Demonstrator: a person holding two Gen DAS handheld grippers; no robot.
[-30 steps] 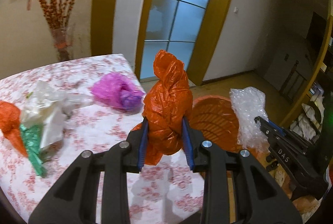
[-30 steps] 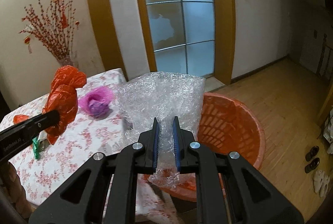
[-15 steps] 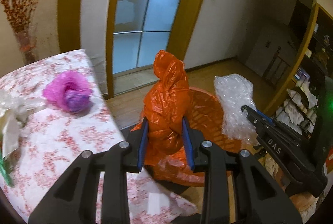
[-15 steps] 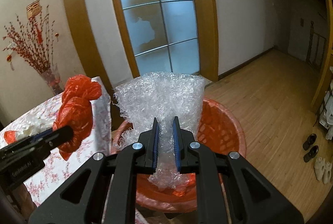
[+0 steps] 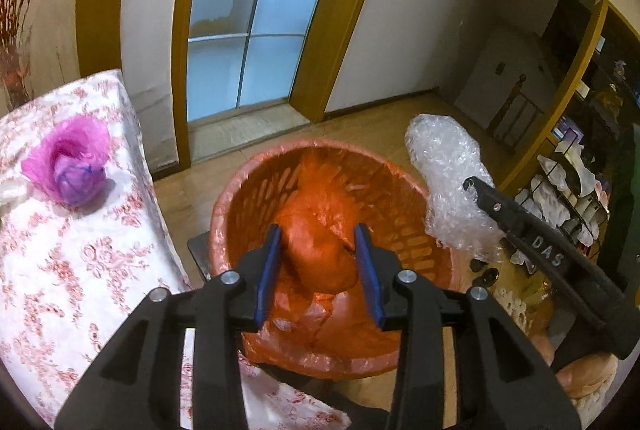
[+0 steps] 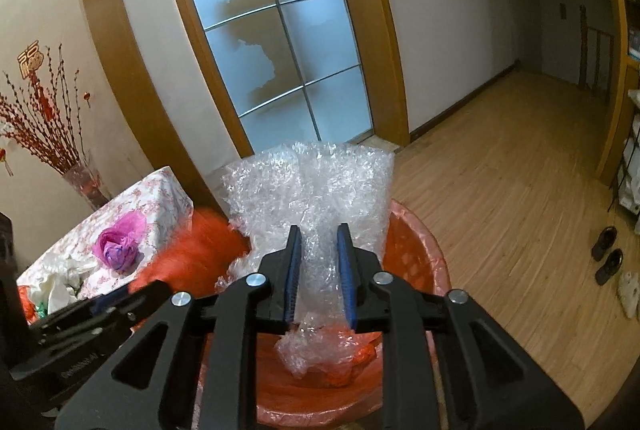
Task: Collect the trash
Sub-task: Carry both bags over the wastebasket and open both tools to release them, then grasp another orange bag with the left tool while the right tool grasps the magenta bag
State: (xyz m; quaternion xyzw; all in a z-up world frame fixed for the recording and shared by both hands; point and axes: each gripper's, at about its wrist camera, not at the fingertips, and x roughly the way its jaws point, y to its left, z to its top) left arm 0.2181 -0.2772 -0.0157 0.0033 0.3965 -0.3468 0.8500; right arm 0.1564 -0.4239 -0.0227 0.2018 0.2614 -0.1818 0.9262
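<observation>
**Two grippers over one orange basket**

One orange basket [image 5: 256, 198] fills the lower centre of the left wrist view, its rim just beside the right edge of the table [image 5: 80, 254], whose flowered cloth drops away at that edge. Between the table edge and the basket rim there is only a narrow strip of wooden floor [image 5: 360, 126]; open floor lies beyond the basket, toward the glass door [image 5: 248, 30] in the upper centre. The left gripper [image 5: 318, 262] has just been opening its jaws: the orange bag [image 5: 316, 242], blurred, sits between the blue pads over the basket's mouth, with a sliver of gap at each pad, so the grip looks loosened. One purple bag [image 5: 72, 166] lies on the table at the left, near its edge. At the right, the right gripper [image 5: 476, 190] reaches in with one wad of bubble wrap [image 5: 448, 190] above the basket's right rim.

In the right wrist view the right gripper [image 6: 320, 270] stands in the lower centre, its jaws also having just been opening; the bubble wrap [image 6: 312, 198] runs between the pads, fanning out above and hanging below into the basket [image 6: 416, 250]. Whether the pads press on it, I cannot tell. The orange bag [image 6: 200, 250] shows as a blur at left, ahead of the left gripper [image 6: 132, 290]. Wide bare floor [image 6: 500, 190] opens to the right, with two dark shoes [image 6: 608, 258] near the right border. The purple bag [image 6: 118, 246] lies on the table [image 6: 160, 190] at left.
</observation>
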